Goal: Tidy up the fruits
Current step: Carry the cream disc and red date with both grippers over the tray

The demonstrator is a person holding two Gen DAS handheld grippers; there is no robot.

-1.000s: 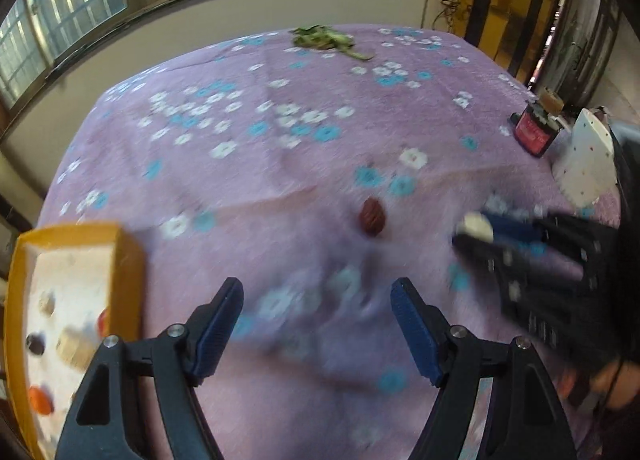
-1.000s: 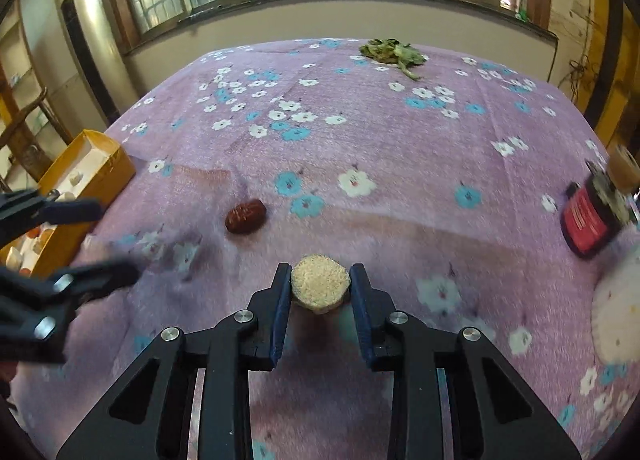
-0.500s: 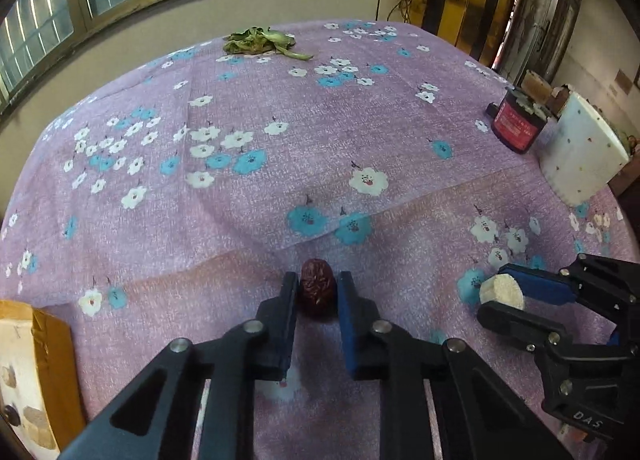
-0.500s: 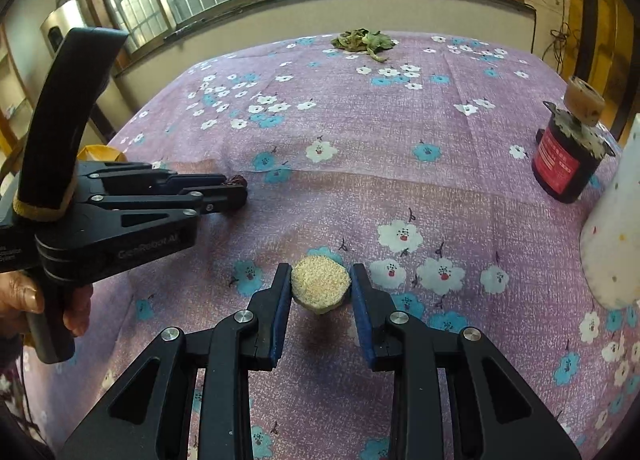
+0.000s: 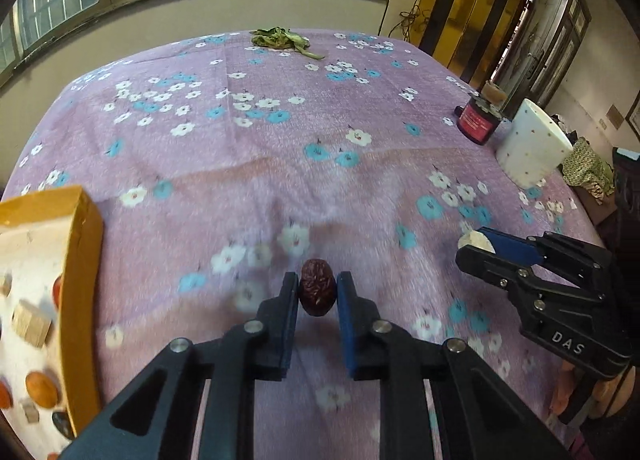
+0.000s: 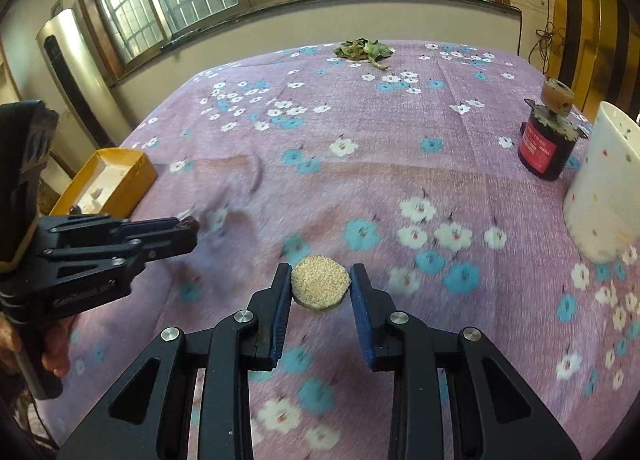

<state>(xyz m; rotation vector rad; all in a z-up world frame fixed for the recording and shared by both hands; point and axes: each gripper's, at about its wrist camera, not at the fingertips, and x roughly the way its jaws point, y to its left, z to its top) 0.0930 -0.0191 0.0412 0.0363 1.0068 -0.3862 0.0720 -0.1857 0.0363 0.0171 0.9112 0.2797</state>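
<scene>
My left gripper [image 5: 318, 292] is shut on a wrinkled dark red date [image 5: 317, 287], held just above the purple flowered cloth [image 5: 280, 131]. My right gripper [image 6: 320, 288] is shut on a pale round sesame-coated piece [image 6: 320, 287]. In the left wrist view the right gripper [image 5: 478, 246] stands at the right with the pale piece [image 5: 476, 240] at its tip. From the right wrist camera, the left gripper [image 6: 186, 225] shows at the left with the date [image 6: 190, 223] at its tip. An orange tray [image 5: 86, 244] with several small pieces lies at the left.
A dark jar with a red label [image 5: 478, 121] and a white dotted cup [image 5: 532, 147] stand at the right edge. A bunch of green leaves [image 5: 280, 37] lies at the far side of the table. A hand [image 6: 52, 352] holds the left gripper's handle.
My left gripper closed on the date and has carried it leftward toward the orange tray. The right gripper, still gripping the pale piece, has shifted slightly across the cloth.
</scene>
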